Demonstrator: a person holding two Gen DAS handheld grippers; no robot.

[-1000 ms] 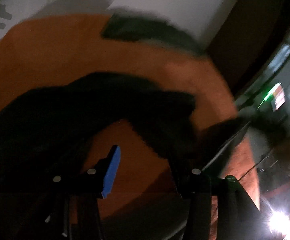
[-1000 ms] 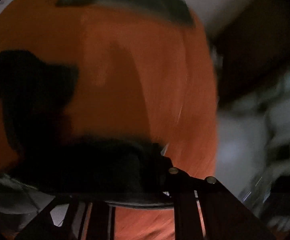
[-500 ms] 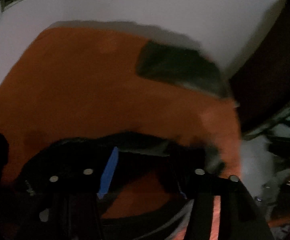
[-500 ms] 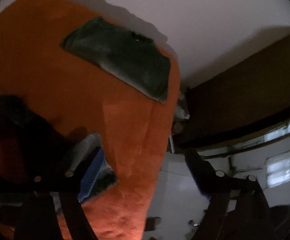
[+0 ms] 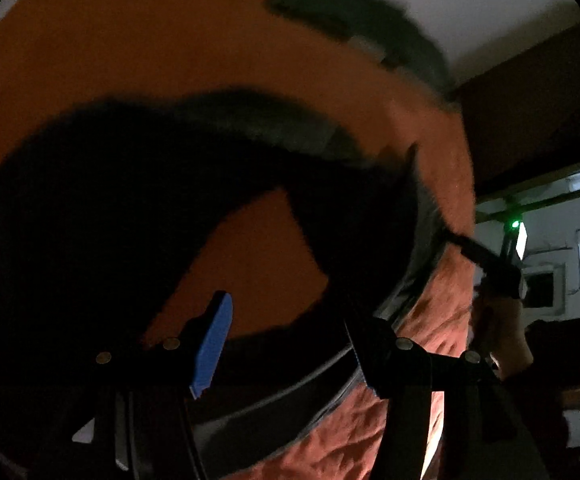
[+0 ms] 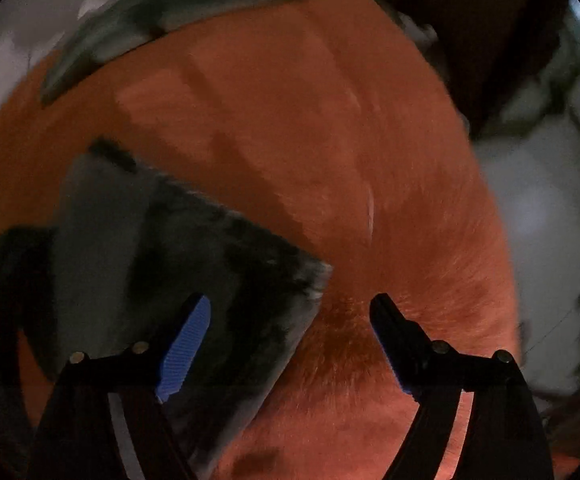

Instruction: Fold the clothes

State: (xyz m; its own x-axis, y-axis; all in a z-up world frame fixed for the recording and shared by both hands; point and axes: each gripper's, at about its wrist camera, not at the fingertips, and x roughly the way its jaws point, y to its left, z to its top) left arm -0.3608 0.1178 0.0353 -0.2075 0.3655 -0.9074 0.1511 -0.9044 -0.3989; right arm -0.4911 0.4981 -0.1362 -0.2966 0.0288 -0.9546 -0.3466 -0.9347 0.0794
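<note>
Left gripper (image 5: 285, 344): fingers (image 5: 213, 344) spread apart, empty, above the orange blanket (image 5: 129, 60). Black garment (image 5: 109, 200): spread in an arc across the blanket just ahead of both fingers. Right gripper (image 6: 290, 340): fingers (image 6: 185, 344) spread apart, empty; left finger over a corner of the garment (image 6: 193, 264), right finger over bare blanket (image 6: 330, 140). Folded dark cloth (image 6: 177, 4): at the far blanket edge.

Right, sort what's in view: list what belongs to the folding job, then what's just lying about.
Job:
- black garment spread on the orange blanket
- left gripper, open
- right gripper, open

Lying about:
- folded dark grey garment at the blanket's far edge
- green indicator light in the background
</note>
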